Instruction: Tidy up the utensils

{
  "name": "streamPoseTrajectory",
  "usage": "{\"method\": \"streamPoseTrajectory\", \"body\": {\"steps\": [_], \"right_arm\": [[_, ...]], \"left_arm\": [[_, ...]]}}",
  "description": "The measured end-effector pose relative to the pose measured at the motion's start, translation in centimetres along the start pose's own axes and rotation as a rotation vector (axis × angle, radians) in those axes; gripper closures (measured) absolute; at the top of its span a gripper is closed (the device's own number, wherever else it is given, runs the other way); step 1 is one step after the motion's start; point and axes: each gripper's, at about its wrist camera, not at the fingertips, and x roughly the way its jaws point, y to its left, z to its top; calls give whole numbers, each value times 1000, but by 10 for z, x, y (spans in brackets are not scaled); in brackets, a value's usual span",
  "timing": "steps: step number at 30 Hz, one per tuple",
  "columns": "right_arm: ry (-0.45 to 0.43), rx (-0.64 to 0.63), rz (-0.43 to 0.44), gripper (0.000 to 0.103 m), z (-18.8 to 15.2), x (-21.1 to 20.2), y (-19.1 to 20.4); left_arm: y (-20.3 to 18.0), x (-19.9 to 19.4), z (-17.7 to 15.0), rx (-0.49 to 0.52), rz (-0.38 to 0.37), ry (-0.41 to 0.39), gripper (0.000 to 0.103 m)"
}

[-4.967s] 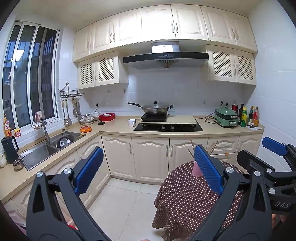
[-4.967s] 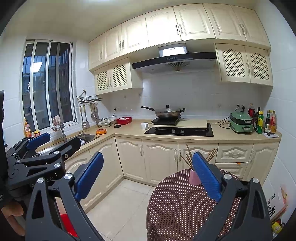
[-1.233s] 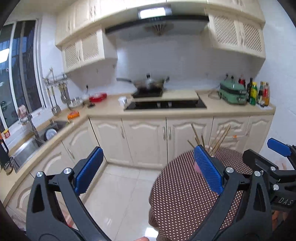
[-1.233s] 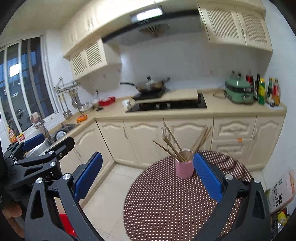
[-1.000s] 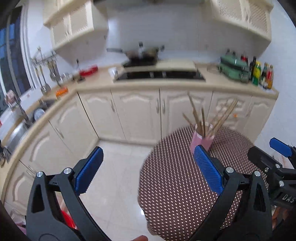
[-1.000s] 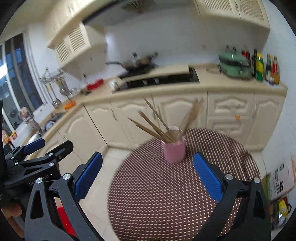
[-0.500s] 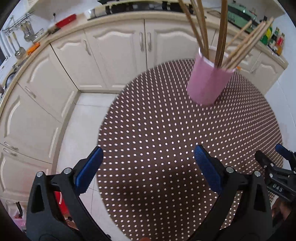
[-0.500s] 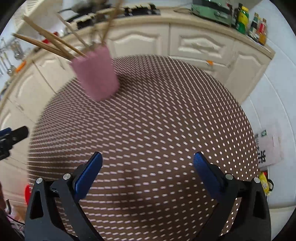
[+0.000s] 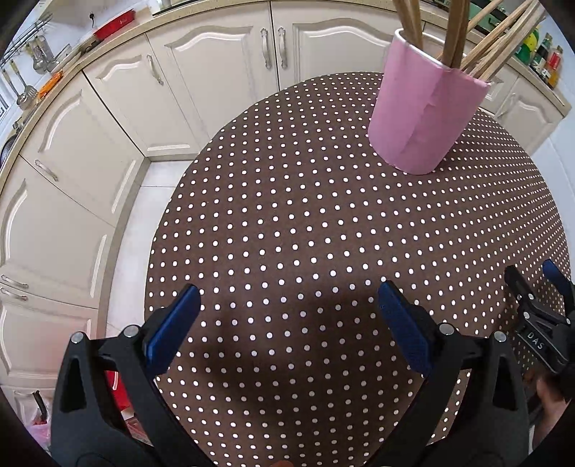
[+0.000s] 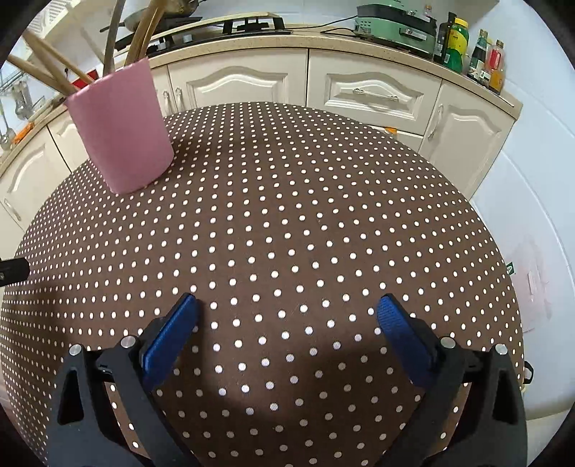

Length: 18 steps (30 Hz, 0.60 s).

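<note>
A pink cup (image 9: 420, 115) (image 10: 120, 129) stands upright on the far side of a round table with a brown polka-dot cloth (image 9: 305, 230) (image 10: 287, 233). Several wooden chopsticks (image 9: 499, 39) (image 10: 46, 64) stick out of the cup, fanned in different directions. My left gripper (image 9: 285, 301) hovers open over the near part of the cloth, the cup ahead and to its right. My right gripper (image 10: 285, 310) is open too, with the cup ahead at its far left. Nothing sits between either pair of blue pads. The right gripper's tip (image 9: 532, 298) shows at the left view's right edge.
Cream kitchen cabinets (image 9: 201, 72) (image 10: 359, 89) wrap around behind the table. On the counter sit a stove (image 10: 248, 23), a green appliance (image 10: 395, 30) and bottles (image 10: 467, 46). White floor tiles (image 9: 133, 222) lie left of the table, a white wall (image 10: 532, 186) to its right.
Both grippers have dropped from a view across the kitchen and tilted down over the table, closing in on the pink cup. Both stayed open.
</note>
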Motion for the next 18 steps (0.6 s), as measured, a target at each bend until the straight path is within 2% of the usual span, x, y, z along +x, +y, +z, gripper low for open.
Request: {"method": "streamPoseTrajectory", "body": {"steps": [7, 14, 18], "right_arm": [[0, 3, 4, 6, 4, 7, -6], [0, 3, 3, 6, 0, 2, -4], [0, 3, 3, 6, 0, 1, -3]], "left_arm": [[1, 7, 9, 4, 1, 12, 6], [14, 11, 12, -43, 7, 20, 6], [21, 8, 12, -41, 29, 19, 6]]}}
